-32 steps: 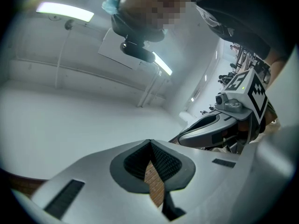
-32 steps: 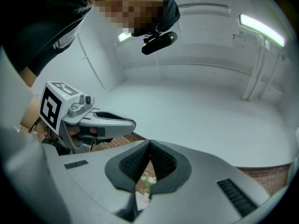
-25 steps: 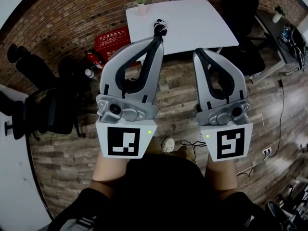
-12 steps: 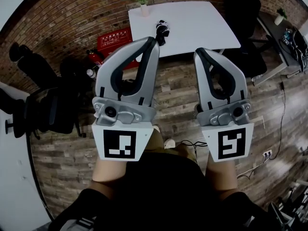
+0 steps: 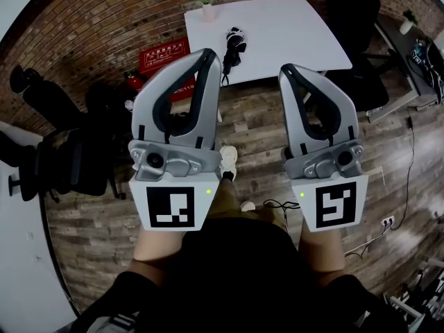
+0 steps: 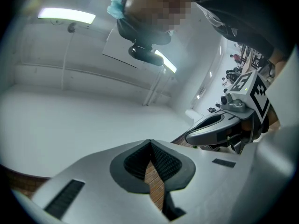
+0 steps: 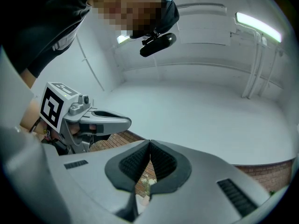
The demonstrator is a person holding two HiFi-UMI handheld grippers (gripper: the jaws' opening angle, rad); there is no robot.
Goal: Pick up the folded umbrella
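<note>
The folded black umbrella (image 5: pixel 234 44) lies on the white table (image 5: pixel 291 33), near its front edge, with its strap end hanging over. Both grippers are held up side by side over the wooden floor, short of the table. My left gripper (image 5: pixel 209 54) has its tip just left of the umbrella in the head view and apart from it; its jaws are shut with nothing between them (image 6: pixel 150 144). My right gripper (image 5: pixel 285 70) is shut and empty too (image 7: pixel 150 144). Both gripper views point up at the ceiling, and each shows the other gripper beside it.
A vase of white flowers (image 5: pixel 205 7) stands at the table's back left corner. A red box (image 5: pixel 164 54) and a fire extinguisher (image 5: pixel 137 83) sit by the brick wall. Black chairs (image 5: pixel 73 159) stand left, another (image 5: pixel 352 19) behind the table, a cluttered desk (image 5: pixel 413 55) right. Cables (image 5: pixel 277 207) lie on the floor.
The table and umbrella have drawn nearer in the head view as both grippers went forward. A white shoe now shows between the grippers. Both stay shut.
</note>
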